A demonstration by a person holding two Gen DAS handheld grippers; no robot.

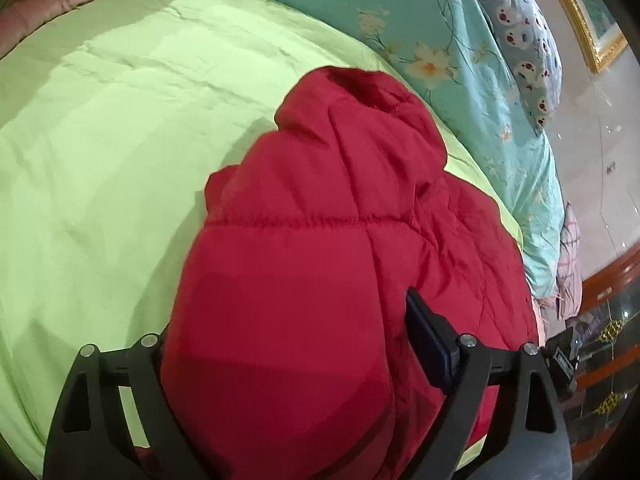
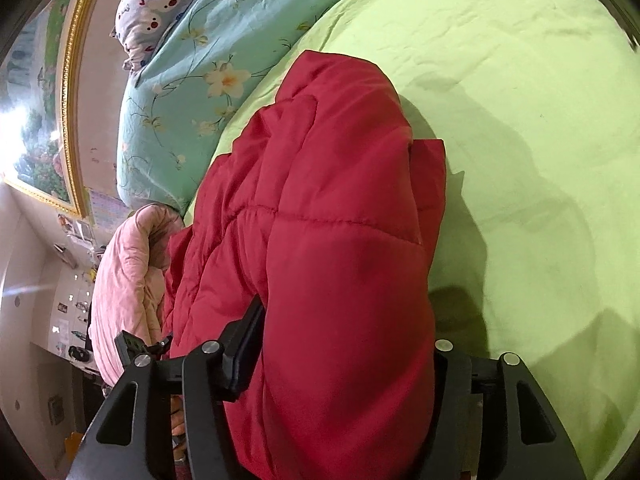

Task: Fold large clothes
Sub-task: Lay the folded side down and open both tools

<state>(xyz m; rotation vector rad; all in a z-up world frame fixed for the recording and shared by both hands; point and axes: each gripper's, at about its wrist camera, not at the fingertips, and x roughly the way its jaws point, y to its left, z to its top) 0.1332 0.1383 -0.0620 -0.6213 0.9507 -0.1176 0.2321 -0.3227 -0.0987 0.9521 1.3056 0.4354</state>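
Observation:
A red quilted puffer jacket (image 1: 320, 248) lies bunched on the light green bed sheet (image 1: 100, 140). My left gripper (image 1: 288, 332) has a thick fold of the jacket between its fingers; the right finger (image 1: 430, 344) shows, the left one is hidden behind the cloth. In the right wrist view the same jacket (image 2: 332, 220) fills the space between the fingers of my right gripper (image 2: 344, 336); its left finger (image 2: 244, 344) presses the padded cloth and the right one is hidden. The jacket's far end rests on the green sheet (image 2: 520, 120).
A teal floral quilt (image 1: 460, 60) and a bear-print pillow (image 1: 524, 48) lie beyond the jacket. A pink quilt (image 2: 124, 280) is bunched at the bed's side. A gold-framed picture (image 2: 44, 112) hangs on the wall. Tiled floor (image 1: 600, 184) lies beside the bed.

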